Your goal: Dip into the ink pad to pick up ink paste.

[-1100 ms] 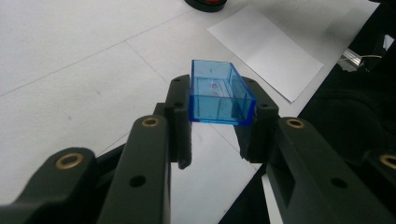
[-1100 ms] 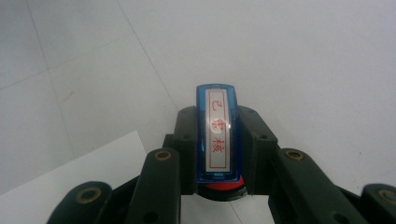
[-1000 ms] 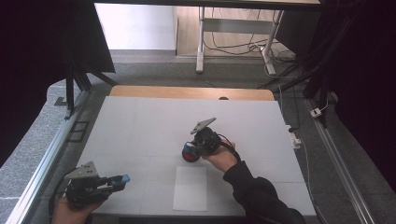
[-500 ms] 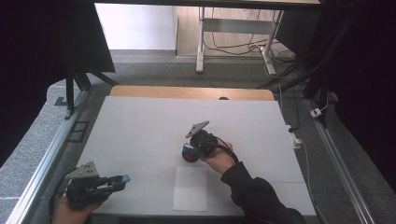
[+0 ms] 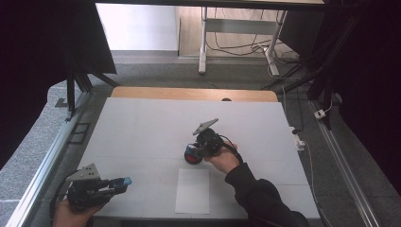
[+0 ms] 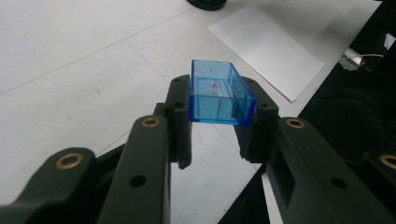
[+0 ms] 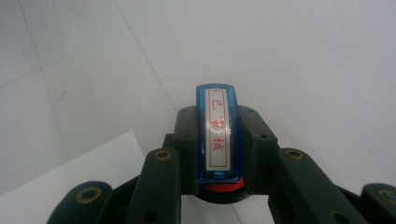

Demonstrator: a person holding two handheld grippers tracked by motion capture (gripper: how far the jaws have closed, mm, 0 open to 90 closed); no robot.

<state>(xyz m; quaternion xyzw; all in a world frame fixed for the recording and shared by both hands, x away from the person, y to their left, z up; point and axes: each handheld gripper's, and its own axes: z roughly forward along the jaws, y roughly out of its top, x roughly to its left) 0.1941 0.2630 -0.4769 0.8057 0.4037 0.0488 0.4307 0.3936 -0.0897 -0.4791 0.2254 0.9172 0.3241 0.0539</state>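
White tabletop (image 5: pixel 142 127) fills the scene, with dark curtains around it. Near its middle the right gripper (image 5: pixel 196 150) pinches a blue stamp (image 7: pixel 217 133) with a red-lettered label, just above a sheet of paper (image 5: pixel 193 190). At the near left corner, well apart, the left gripper (image 5: pixel 118 183) clamps a clear blue cap (image 6: pixel 218 93), open side up.
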